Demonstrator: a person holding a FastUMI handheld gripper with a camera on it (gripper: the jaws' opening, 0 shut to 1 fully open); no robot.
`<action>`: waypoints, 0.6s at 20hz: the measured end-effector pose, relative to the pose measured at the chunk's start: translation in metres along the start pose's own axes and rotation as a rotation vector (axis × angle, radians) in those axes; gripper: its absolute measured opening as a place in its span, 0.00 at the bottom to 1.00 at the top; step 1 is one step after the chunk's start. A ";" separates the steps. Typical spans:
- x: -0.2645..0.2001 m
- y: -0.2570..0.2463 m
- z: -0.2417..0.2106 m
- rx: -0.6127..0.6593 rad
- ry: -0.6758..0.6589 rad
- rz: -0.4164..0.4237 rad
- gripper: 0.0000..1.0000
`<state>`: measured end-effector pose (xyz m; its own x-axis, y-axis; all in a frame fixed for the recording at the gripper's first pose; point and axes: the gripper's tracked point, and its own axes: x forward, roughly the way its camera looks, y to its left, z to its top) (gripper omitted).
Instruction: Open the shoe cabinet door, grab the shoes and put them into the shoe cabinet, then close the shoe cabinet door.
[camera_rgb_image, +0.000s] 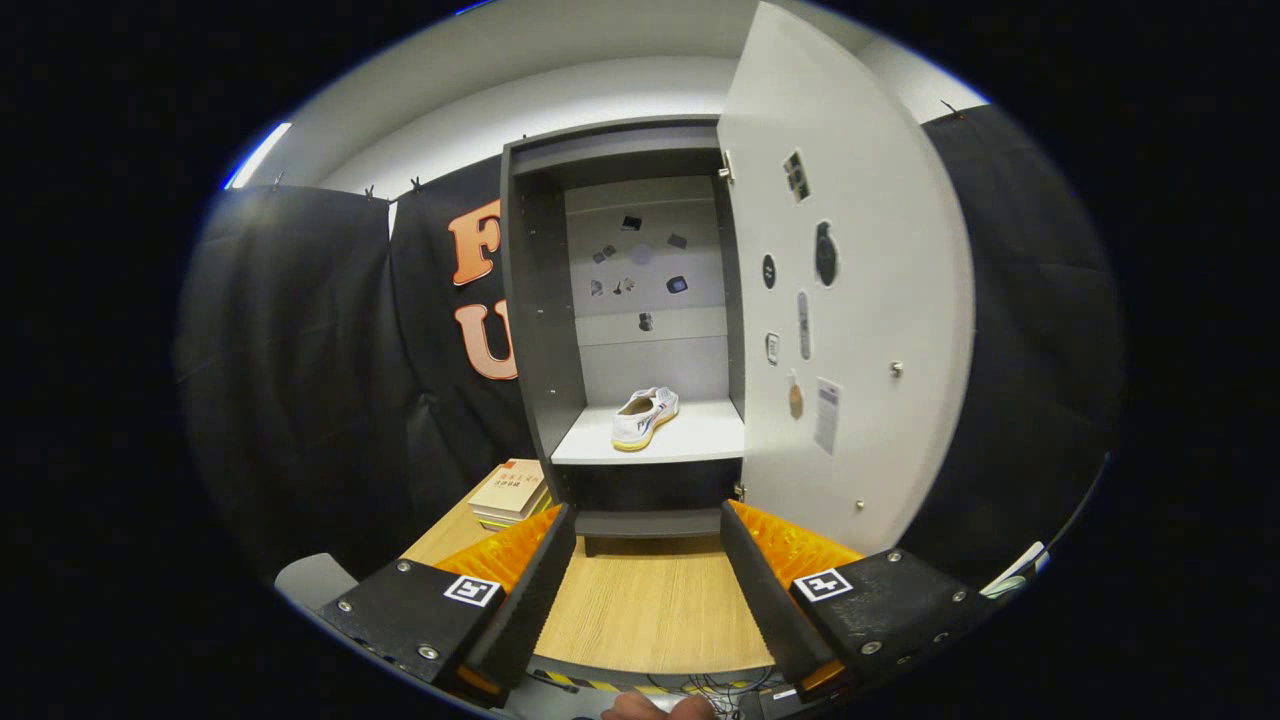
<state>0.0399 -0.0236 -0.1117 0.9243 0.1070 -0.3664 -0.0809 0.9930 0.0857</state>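
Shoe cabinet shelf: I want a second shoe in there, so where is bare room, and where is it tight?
The shelf is bare to the right of the white shoe, up to the hinge-side wall by the open door. A narrower strip lies left of the shoe. The tabletop between the open gripper fingers is bare; the books crowd the cabinet's left foot.

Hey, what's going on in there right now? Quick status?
Tongs open, empty, well back from cabinet. Door swung open. One shoe on the shelf. Books left of cabinet, off the path.
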 end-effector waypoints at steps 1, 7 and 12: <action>-0.007 -0.008 0.003 -0.004 -0.006 0.003 0.91; -0.042 -0.068 0.012 0.004 -0.029 0.029 0.92; -0.038 -0.125 0.020 0.026 -0.055 0.029 0.91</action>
<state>0.0223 -0.1525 -0.0897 0.9409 0.1317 -0.3121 -0.0986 0.9879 0.1197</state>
